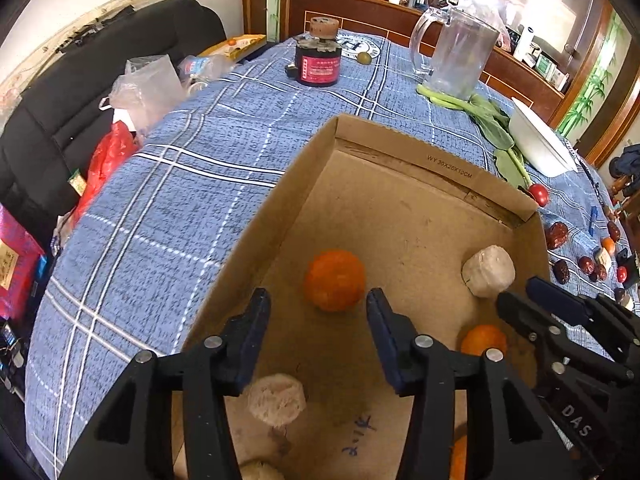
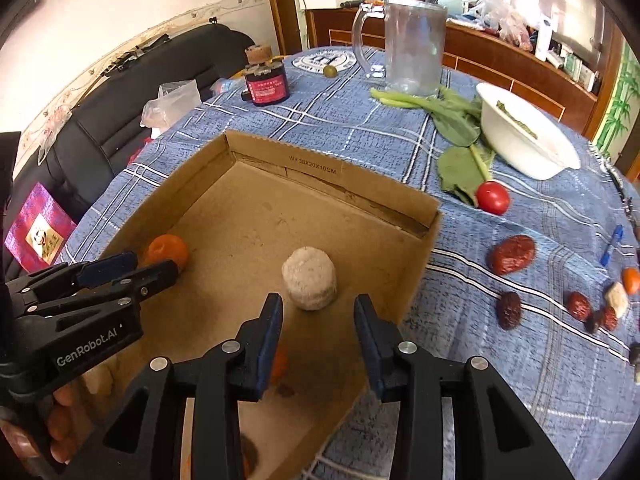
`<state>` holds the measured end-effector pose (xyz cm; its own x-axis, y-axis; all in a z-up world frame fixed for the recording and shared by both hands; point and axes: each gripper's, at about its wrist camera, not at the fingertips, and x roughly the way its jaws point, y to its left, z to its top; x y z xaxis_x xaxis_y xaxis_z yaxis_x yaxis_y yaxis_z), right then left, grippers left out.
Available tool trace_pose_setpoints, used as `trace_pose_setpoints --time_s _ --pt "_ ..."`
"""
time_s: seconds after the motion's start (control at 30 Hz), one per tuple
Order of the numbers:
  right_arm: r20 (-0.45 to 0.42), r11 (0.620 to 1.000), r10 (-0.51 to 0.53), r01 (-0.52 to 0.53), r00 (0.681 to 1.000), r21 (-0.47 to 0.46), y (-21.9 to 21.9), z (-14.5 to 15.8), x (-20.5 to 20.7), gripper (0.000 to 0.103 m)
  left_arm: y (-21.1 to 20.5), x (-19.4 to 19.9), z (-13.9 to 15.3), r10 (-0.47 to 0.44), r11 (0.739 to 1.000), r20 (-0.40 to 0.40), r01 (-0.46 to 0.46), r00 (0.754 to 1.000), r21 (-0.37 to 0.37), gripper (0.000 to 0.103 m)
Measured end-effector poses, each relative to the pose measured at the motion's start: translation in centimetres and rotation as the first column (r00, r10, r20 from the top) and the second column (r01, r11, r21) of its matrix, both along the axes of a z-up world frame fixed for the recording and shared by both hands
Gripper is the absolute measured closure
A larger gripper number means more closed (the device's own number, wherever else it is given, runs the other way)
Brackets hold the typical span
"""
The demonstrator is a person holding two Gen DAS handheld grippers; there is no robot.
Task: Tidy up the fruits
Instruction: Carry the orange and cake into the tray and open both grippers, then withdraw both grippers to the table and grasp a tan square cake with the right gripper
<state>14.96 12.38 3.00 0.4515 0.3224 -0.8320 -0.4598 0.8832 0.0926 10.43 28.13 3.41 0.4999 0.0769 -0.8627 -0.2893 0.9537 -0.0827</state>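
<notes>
An open cardboard box [image 1: 400, 184] [image 2: 256, 148] lies on the blue plaid tablecloth. Inside it are an orange [image 1: 335, 280] [image 2: 167, 251], a second orange [image 1: 483, 339] partly hidden, and pale rough lumps [image 1: 489, 271] [image 2: 309, 279] [image 1: 276, 399]. My left gripper [image 1: 318, 312] is open and empty above the box floor, just short of the first orange. My right gripper [image 2: 318, 316] is open and empty over the box, just behind a pale lump. A red tomato [image 2: 493, 197], several red dates [image 2: 513, 254] and a small orange [image 2: 631, 280] lie on the cloth right of the box.
A glass pitcher [image 2: 414, 46], a dark jar [image 2: 267, 82], leafy greens [image 2: 456, 120] and a white bowl [image 2: 524, 136] stand beyond the box. A small green fruit [image 2: 329, 71] lies at the far side. A black sofa [image 1: 80, 92] with bags is left.
</notes>
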Motion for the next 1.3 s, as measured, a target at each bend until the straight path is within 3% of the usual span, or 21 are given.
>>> trace_pose_setpoints --time_s 0.47,0.67,0.93,1.13,1.3 --pt "0.042 1.000 -0.027 0.026 0.999 0.009 -5.5 2.4 -6.4 0.056 -3.8 -5.4 2.3 0.014 0.997 0.078 -0.020 0.997 0.076 0.038" --pt "0.031 0.998 -0.065 0.065 0.997 0.017 -9.4 2.2 -9.5 0.050 -8.6 -7.6 2.8 -0.056 0.997 0.104 0.049 0.993 0.067 0.033" --pt "-0.001 0.987 -0.158 0.158 0.987 0.028 -16.5 1.0 -12.9 0.043 -16.1 -8.0 2.3 -0.193 0.980 0.074 0.190 0.978 0.052 0.033" --pt "-0.003 0.961 -0.276 0.276 0.961 0.028 -23.3 0.5 -13.5 0.044 -20.7 -7.4 1.7 -0.264 0.963 0.042 0.260 0.964 0.067 0.033" --pt "0.030 0.910 -0.414 0.413 0.910 0.039 -30.9 1.5 -11.0 0.044 -23.5 -6.7 1.6 -0.290 0.955 0.031 0.287 0.957 0.077 0.033"
